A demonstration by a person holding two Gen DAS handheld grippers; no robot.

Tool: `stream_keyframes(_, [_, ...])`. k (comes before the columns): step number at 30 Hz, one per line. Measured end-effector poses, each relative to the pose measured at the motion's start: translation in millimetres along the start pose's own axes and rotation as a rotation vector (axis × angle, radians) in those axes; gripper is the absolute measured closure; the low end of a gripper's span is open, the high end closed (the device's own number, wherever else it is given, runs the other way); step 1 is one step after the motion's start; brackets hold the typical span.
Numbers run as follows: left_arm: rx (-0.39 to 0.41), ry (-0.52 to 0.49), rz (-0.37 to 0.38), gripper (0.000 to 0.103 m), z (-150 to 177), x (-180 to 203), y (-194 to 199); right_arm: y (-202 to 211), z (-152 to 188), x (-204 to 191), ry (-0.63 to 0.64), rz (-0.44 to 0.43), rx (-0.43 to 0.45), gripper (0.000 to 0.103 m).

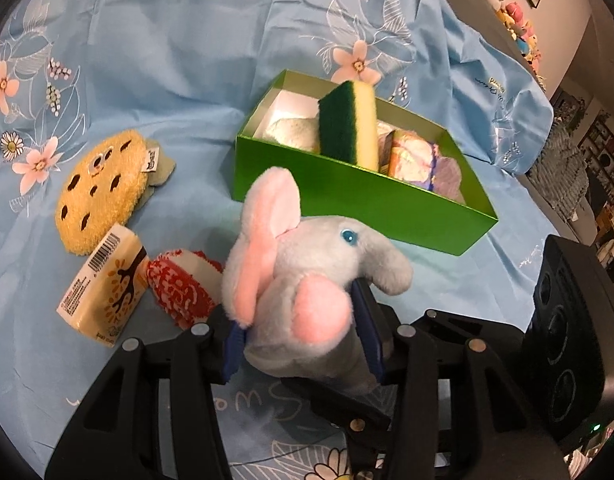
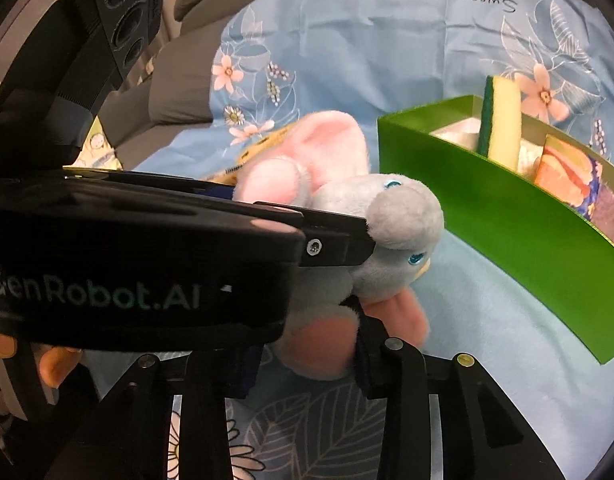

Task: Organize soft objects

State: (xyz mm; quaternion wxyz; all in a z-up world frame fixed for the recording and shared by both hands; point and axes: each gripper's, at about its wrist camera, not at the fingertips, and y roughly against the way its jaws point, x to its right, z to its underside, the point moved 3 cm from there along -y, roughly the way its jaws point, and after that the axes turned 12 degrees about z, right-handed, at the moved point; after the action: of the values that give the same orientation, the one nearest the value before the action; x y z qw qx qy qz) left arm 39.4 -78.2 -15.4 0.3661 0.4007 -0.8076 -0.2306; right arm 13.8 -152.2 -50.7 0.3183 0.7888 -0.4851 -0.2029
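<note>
A blue cloth [image 1: 155, 92] carries a green box [image 1: 347, 196] with a sponge [image 1: 353, 124] upright inside. In front of the box, off the cloth, a plush elephant [image 1: 307, 276] is clamped by both the left gripper [image 1: 303, 340] and right gripper [image 2: 303, 360]. A cookie plush [image 1: 101, 192] lies well left.

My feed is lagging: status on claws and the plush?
Left claw shut on plush elephant; right claw gripping it too. Green box ahead, upright sponge inside. Path clear.
</note>
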Motion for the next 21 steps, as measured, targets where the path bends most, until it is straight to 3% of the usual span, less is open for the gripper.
stream_keyframes(12, [0.008,-0.004,0.0,0.057,-2.1,5.4,2.9,5.7,0.1,5.2,-0.007,-0.016,0.01,0.064])
stream_keyframes(21, [0.051,-0.06,0.001,0.057,-12.0,32.9,9.2,28.4,-2.6,14.1,-0.024,-0.024,0.076,0.064])
